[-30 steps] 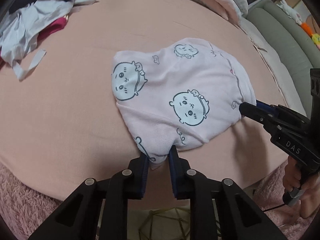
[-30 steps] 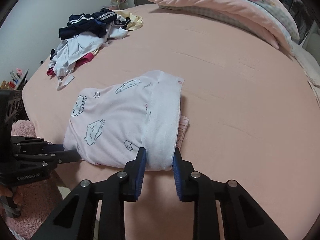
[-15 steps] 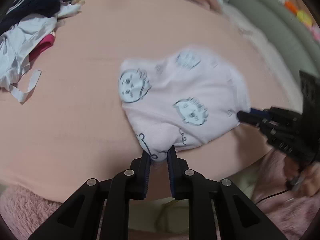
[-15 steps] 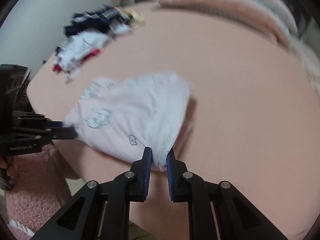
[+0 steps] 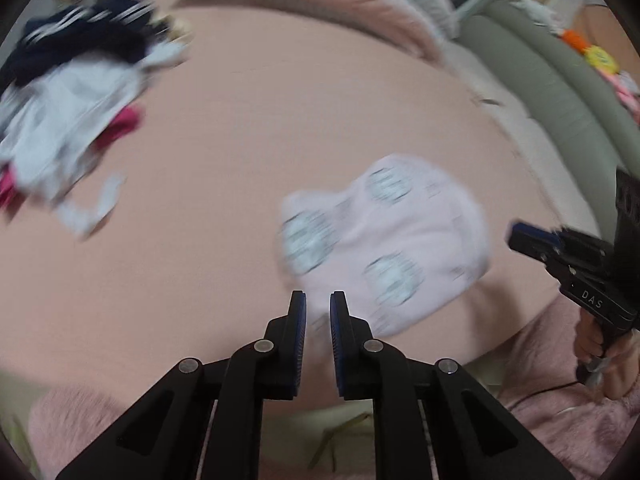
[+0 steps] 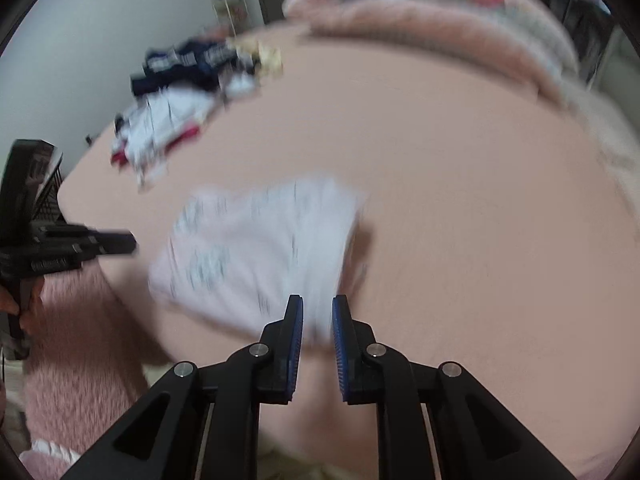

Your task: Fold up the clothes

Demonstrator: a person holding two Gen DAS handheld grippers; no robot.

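Note:
A pale pink garment [image 5: 384, 240] printed with cartoon faces lies folded on the pink bed [image 5: 240, 160]; both views are blurred. My left gripper [image 5: 318, 308] hovers over its near corner, its narrow jaws closing. In the right wrist view the left gripper [image 6: 120, 244] stands just clear of the garment [image 6: 256, 248]. My right gripper [image 6: 317, 312] hangs over the white waistband end with a narrow gap. In the left wrist view the right gripper [image 5: 516, 236] also shows a strip of bed between its tip and the cloth. Neither pair of pads appears to press on fabric.
A heap of dark, white and red clothes [image 5: 72, 112] lies at the far left of the bed [image 6: 480, 200]. A rolled pink quilt [image 6: 420, 12] runs along the far edge. Grey cushions [image 5: 540, 80] stand to the right. A hand [image 5: 600, 352] holds the right gripper's handle.
Both grippers pinched the garment's near corners earlier. They have since risen and drawn back, and the garment now looks smaller, lying apart from both tips. The left jaws have narrowed.

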